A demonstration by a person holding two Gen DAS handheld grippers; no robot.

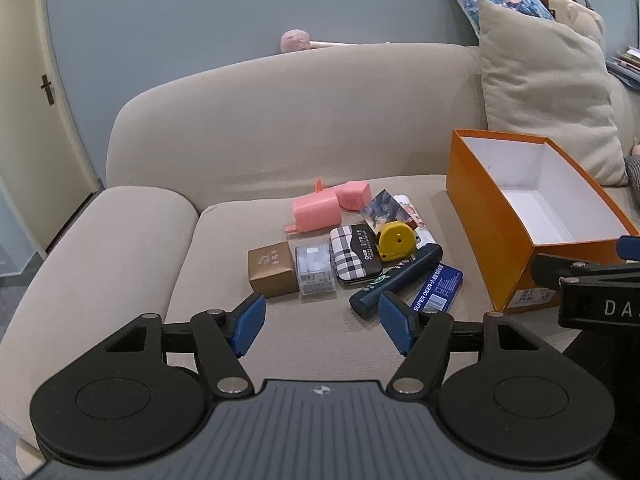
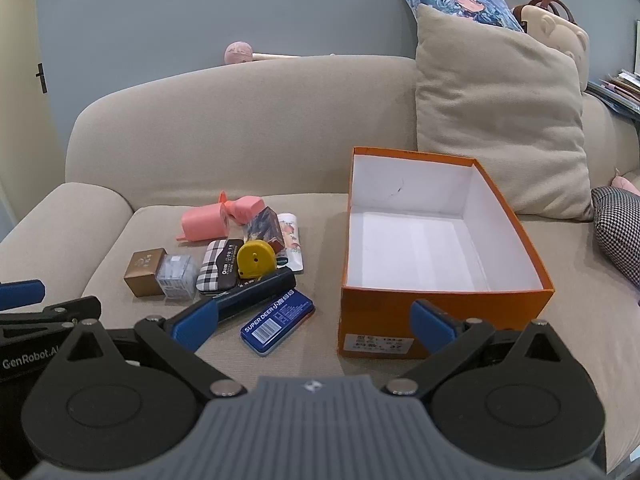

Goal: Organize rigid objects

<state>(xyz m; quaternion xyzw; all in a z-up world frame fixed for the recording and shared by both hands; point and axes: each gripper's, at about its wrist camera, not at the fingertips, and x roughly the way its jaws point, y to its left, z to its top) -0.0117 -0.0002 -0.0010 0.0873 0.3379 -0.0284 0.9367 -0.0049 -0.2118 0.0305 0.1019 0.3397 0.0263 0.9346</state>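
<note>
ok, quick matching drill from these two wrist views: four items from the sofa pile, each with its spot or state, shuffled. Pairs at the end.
Items:
1. orange shoebox
2. yellow tape measure
3. blue Super Deer tin
4. gold box

Place or state:
A. leftmost in the pile, beside the clear plastic case
B. lying flat on the seat, nearest the shoebox's labelled end
C. open, white inside, nothing in it
D. perched on top of other items in the pile

Pairs: 1-C, 2-D, 3-B, 4-A
</note>
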